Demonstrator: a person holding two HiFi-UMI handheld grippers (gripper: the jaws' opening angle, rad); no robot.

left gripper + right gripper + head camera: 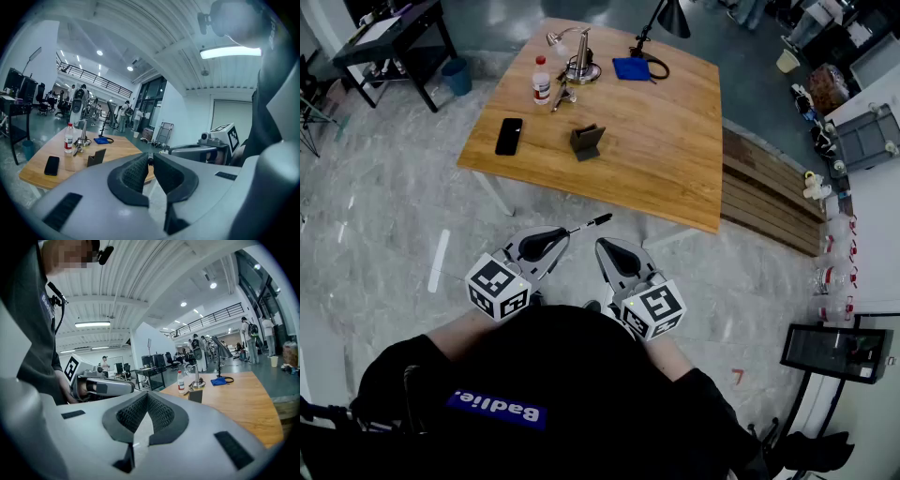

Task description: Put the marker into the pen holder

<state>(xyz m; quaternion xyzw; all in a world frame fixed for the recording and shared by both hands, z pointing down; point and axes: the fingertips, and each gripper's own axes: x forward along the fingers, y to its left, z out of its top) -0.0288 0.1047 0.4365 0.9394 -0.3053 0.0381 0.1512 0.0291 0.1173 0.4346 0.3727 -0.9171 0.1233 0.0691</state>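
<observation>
A slim white marker with a black cap sticks out of my left gripper, which is shut on its rear end. In the left gripper view only a dark bit of the marker shows between the closed tips. Beside it my right gripper is shut with nothing in it; its jaws meet in the right gripper view. Both are held over the floor, short of the wooden table. The dark pen holder stands near the table's middle, and shows as well from the left gripper and the right gripper.
On the table lie a black phone, a small bottle, a metal lamp base and a blue cloth. A wooden bench runs along the table's right side. A dark desk stands far left.
</observation>
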